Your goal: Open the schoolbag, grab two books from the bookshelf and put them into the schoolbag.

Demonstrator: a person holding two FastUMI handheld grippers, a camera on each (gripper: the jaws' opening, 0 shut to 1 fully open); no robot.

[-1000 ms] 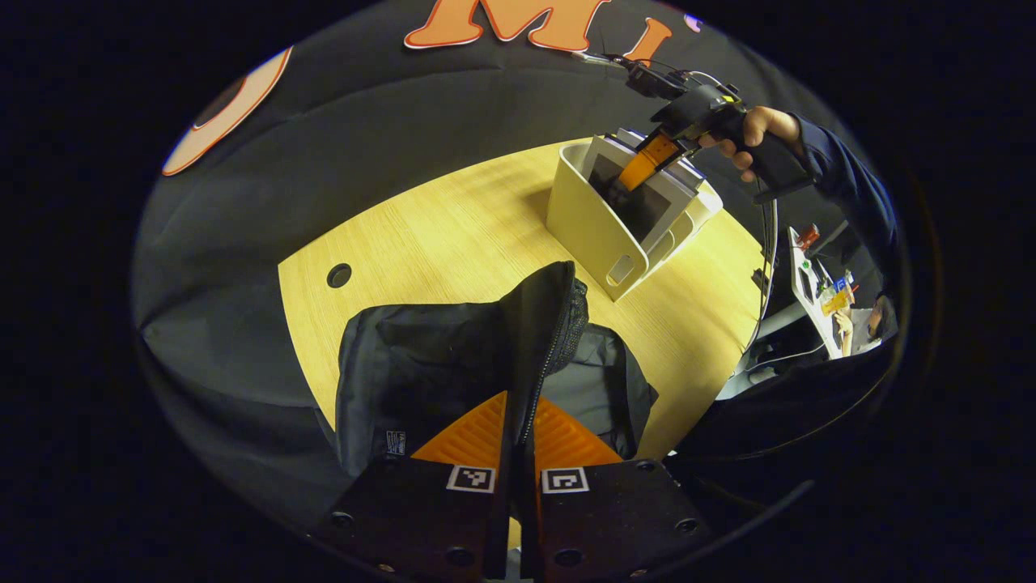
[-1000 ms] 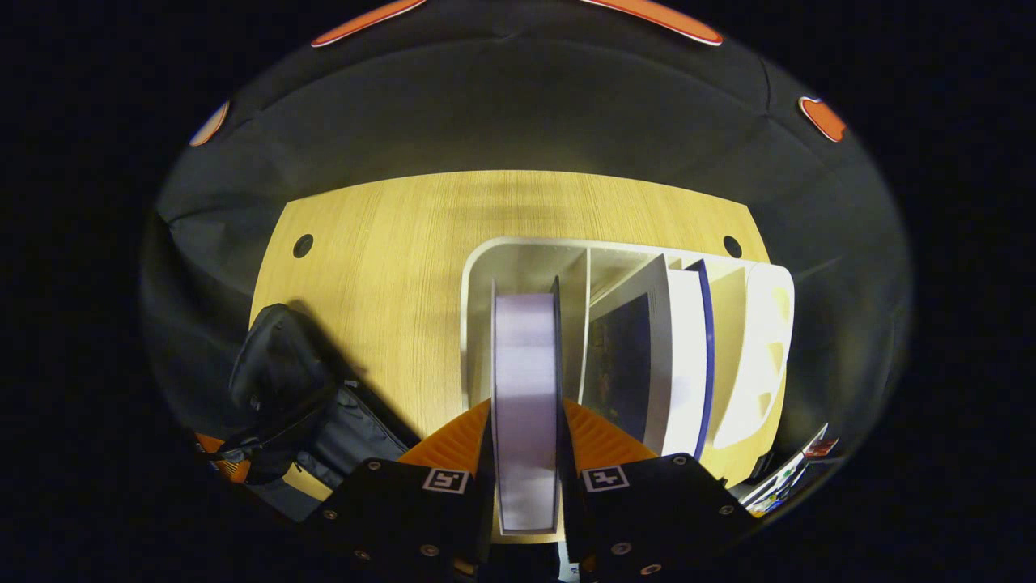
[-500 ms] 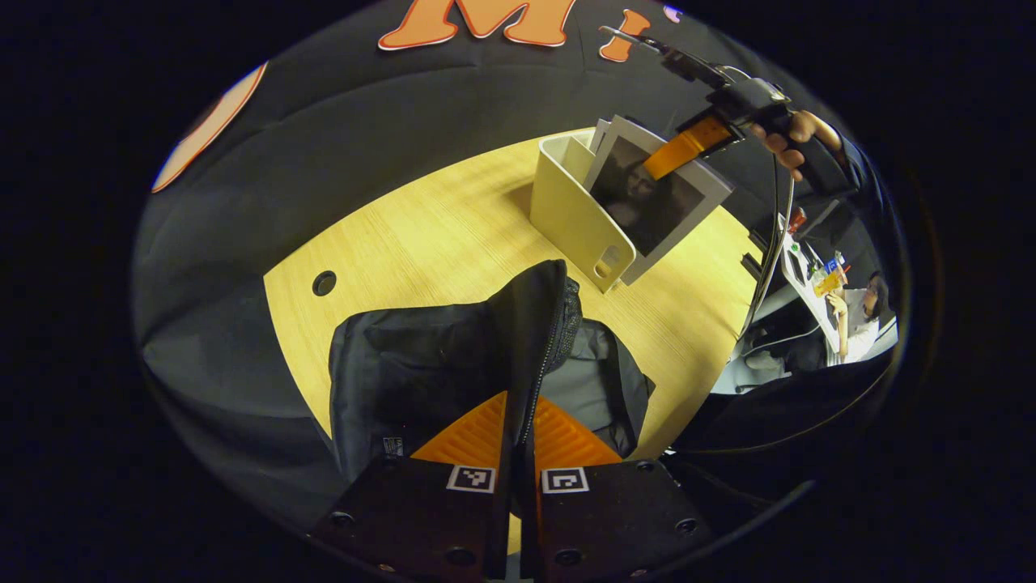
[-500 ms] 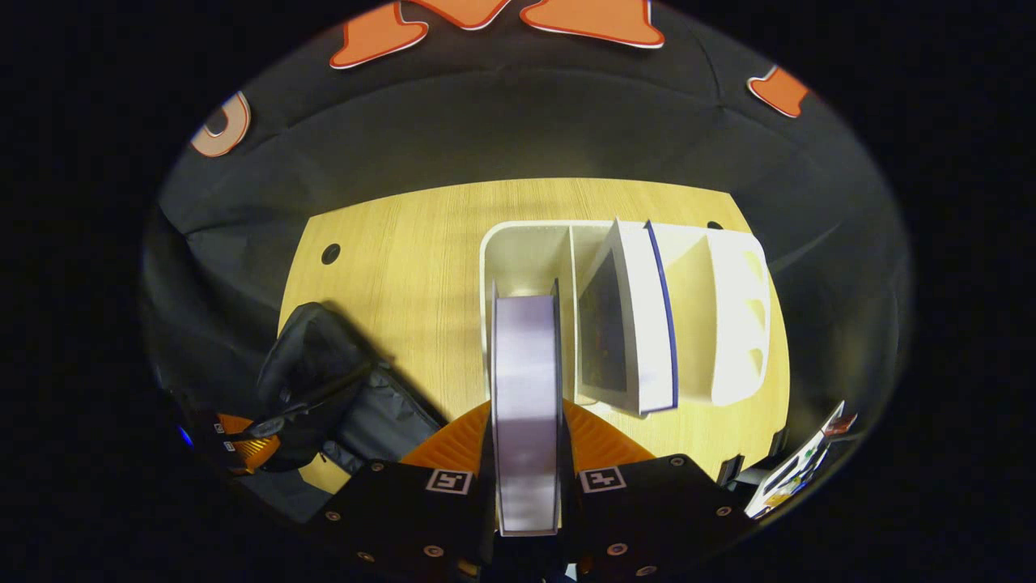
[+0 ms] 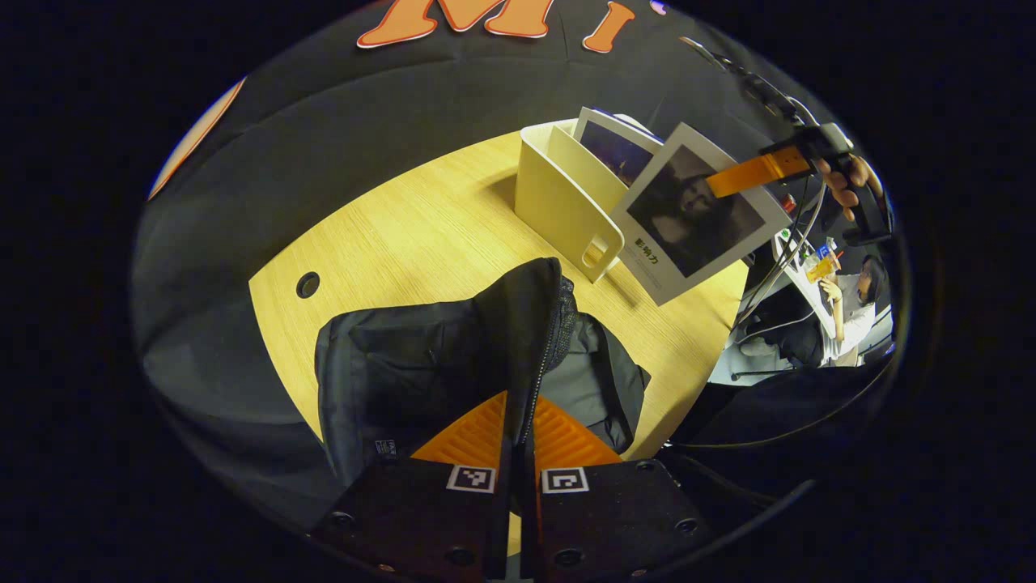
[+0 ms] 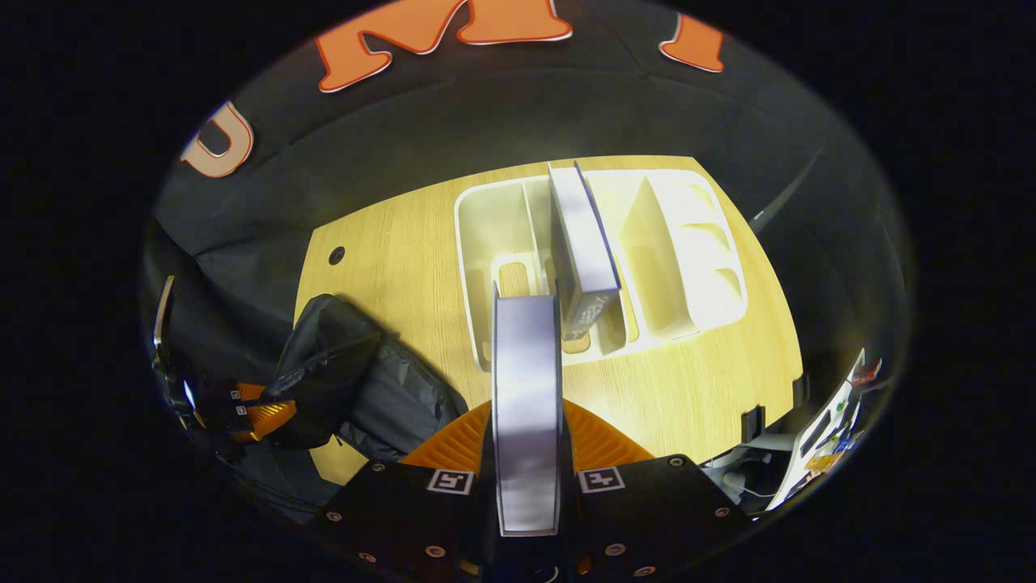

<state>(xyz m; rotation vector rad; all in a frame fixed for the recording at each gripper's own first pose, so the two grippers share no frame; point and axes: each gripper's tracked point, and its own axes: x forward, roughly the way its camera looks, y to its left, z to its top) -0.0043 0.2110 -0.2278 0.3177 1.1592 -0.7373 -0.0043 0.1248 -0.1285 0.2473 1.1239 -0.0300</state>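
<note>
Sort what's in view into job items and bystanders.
Job: schoolbag, flap pinched in left tool; book held in right tool; second book in bookshelf.
Bystanders: table; cluttered desk beyond.

Wooden table [image 6: 704, 389] — round cable hole [image 5: 307, 285].

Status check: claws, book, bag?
Left claw clamped on schoolbag flap. Right claw clamped on book, clear above bookshelf. One book remains shelved.
</note>
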